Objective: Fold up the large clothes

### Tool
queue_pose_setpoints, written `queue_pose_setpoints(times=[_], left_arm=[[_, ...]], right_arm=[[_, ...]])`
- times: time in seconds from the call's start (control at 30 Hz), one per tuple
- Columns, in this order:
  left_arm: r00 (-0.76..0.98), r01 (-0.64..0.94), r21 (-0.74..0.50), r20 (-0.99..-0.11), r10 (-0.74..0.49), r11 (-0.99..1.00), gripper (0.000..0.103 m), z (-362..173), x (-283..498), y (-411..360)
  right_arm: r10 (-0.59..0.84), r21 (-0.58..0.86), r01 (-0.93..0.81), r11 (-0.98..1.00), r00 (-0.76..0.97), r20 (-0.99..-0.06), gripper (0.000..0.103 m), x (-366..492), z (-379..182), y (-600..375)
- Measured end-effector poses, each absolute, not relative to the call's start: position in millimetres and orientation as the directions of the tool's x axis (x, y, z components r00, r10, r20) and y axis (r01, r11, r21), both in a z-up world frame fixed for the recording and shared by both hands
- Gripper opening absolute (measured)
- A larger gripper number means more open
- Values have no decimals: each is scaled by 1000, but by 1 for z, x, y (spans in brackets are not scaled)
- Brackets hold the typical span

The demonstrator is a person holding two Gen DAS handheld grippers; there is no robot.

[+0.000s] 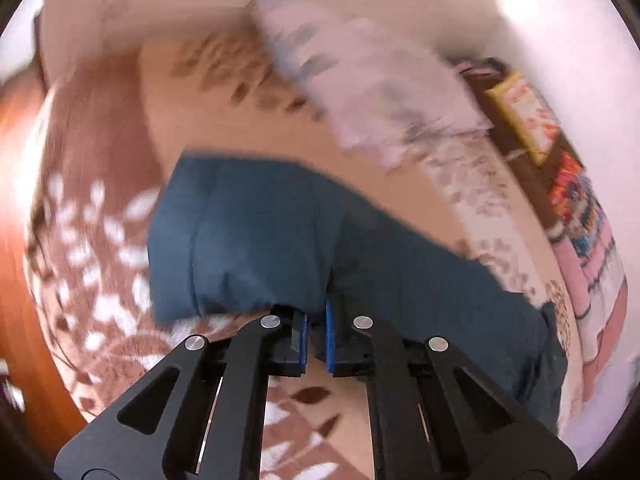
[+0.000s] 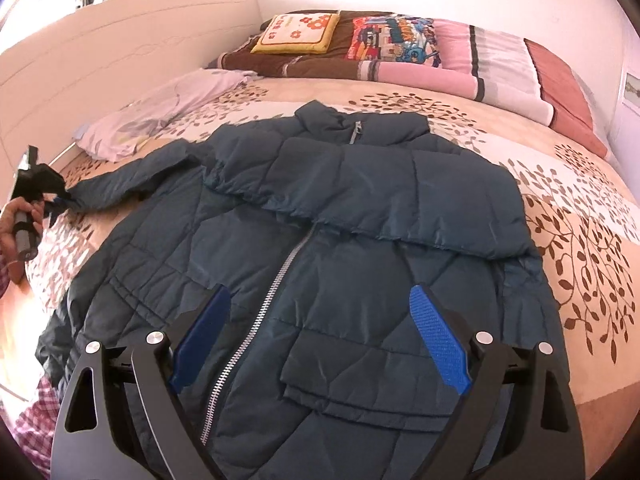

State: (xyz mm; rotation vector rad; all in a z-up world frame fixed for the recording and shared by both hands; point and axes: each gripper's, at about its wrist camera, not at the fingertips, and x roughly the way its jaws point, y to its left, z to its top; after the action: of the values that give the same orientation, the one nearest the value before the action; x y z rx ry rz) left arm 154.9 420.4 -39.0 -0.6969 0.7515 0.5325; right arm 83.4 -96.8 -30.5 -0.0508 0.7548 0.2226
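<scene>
The dark teal quilted puffer jacket (image 2: 320, 248) lies front-up on the leaf-patterned bed cover (image 2: 580, 216), one sleeve folded across its chest, the other sleeve's cuff pinched between the left gripper (image 1: 316, 332) fingers, while the right gripper (image 2: 320, 340) fingers hover spread wide above its zipper.

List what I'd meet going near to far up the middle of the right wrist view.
Right gripper, open → jacket pocket flap → sleeve folded across the chest → collar → leaf-print bedspread → cartoon pillow at the wall.
</scene>
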Motion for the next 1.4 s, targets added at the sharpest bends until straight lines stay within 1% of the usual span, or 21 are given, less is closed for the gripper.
queue_pose_setpoints(times=[0.07,0.17,0.2,0.23,0.3,0.37,0.43,0.53,0.6,0.67,0.77,0.87,0.93,0.97,1.03,1.07,1.1,1.13,1.23,1.3,1.4], left_arm=[[683,-583,-347,-700,211,734,5,-1,159,399],[782,-439,-327,-598,177,837,5,59,165,359],[818,-370,-315,-557,146,874,5,83,167,338],[837,-326,-307,-533,122,894,5,97,169,325],[877,-192,-283,-480,35,940,5,131,174,282],[889,-75,-257,-455,-52,963,5,150,177,240],[883,21,-244,-451,-133,970,5,158,177,202],[832,163,-222,-492,-255,961,5,148,184,132],[787,222,-218,-535,-307,950,5,131,192,93],[723,277,-219,-594,-353,936,5,101,200,50],[636,304,-207,-682,-360,930,5,53,207,3],[570,293,-184,-754,-326,938,6,7,214,-23],[530,282,-179,-790,-309,943,8,-17,215,-28],[508,268,-182,-808,-299,946,10,-28,216,-29],[451,247,-218,-836,-311,944,23,-45,219,-29],[426,244,-240,-844,-326,940,42,-51,219,-28],[396,239,-272,-849,-349,932,57,-54,218,-26],[385,232,-299,-846,-370,926,60,-53,214,-22],[382,244,-327,-833,-401,913,69,-48,202,-12],[386,258,-343,-820,-422,903,77,-42,190,-3],[453,290,-275,-804,-385,917,82,-30,169,9]], right_arm=[[178,40,-206,978,712,-679,88,82,-28,-102],[168,50,-182,982,727,-666,88,79,-24,-114],[164,53,-172,984,732,-661,88,79,-22,-118],[158,59,-159,986,738,-656,88,78,-21,-124],[151,70,-139,988,745,-649,88,76,-18,-133],[140,85,-111,990,754,-642,88,74,-15,-146],[131,103,-85,991,761,-635,88,72,-13,-159],[112,128,-40,991,773,-624,88,67,-10,-182],[95,144,-6,990,778,-621,88,65,-9,-198],[82,156,20,988,782,-618,88,62,-10,-211],[66,172,54,984,779,-623,88,59,-12,-229],[59,186,76,980,776,-628,88,57,-16,-244],[58,195,86,977,772,-633,88,57,-19,-250],[60,199,89,976,770,-635,88,57,-20,-251],[65,209,94,973,764,-642,88,59,-24,-252],[67,212,94,973,761,-646,88,59,-25,-252],[70,215,94,972,756,-650,88,60,-26,-251],[73,216,93,972,754,-653,88,61,-27,-250],[94,216,69,974,742,-664,88,66,-28,-240],[108,211,47,976,737,-667,88,70,-27,-231],[141,207,0,978,734,-664,89,77,-23,-212]])
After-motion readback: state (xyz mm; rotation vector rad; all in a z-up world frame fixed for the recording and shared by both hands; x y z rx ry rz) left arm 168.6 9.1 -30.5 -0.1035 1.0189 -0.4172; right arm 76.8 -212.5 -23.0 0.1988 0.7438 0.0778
